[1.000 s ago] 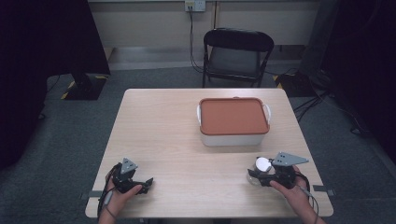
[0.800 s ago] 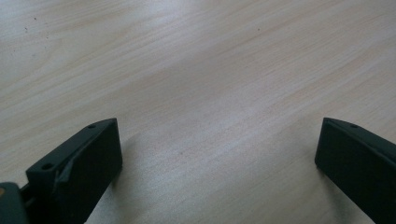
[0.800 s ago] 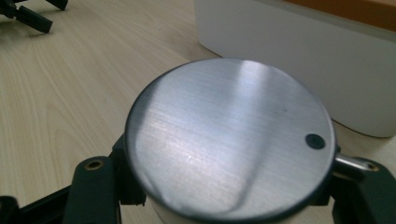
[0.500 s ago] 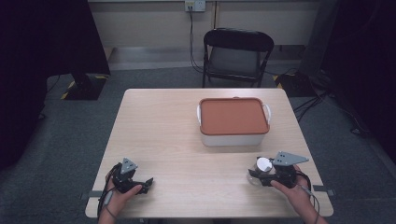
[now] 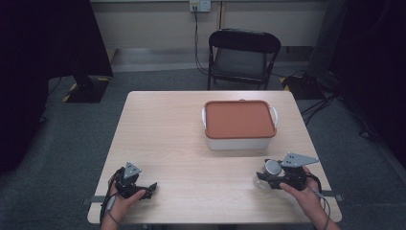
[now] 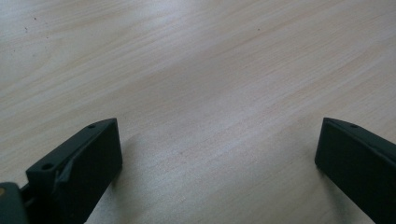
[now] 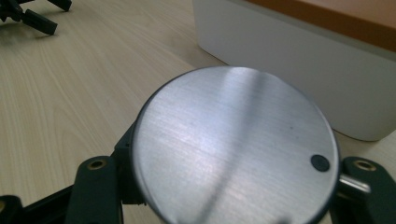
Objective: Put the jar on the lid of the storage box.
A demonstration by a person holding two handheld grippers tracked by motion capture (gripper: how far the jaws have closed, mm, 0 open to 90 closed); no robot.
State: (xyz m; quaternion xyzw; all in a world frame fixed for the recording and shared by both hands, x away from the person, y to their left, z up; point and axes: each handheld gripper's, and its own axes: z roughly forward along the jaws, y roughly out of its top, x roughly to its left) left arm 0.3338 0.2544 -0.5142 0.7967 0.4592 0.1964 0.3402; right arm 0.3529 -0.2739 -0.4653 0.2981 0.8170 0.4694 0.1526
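A small round jar with a brushed silver lid [image 7: 233,144] sits between the two black jaws of my right gripper [image 5: 267,176], which is shut on it near the table's front right. From above, the jar's lid [image 5: 273,167] shows just in front of the grey plate on that gripper. My left gripper [image 5: 149,189] rests at the front left of the wooden table [image 5: 172,139]. Its jaws stand wide apart over bare wood, with nothing between them [image 6: 217,163].
A white box with an orange lid [image 5: 239,120] stands at the back right of the table, close beyond the jar; its white wall [image 7: 299,60] fills the right gripper view's upper right. A black folding chair [image 5: 243,55] stands behind the table.
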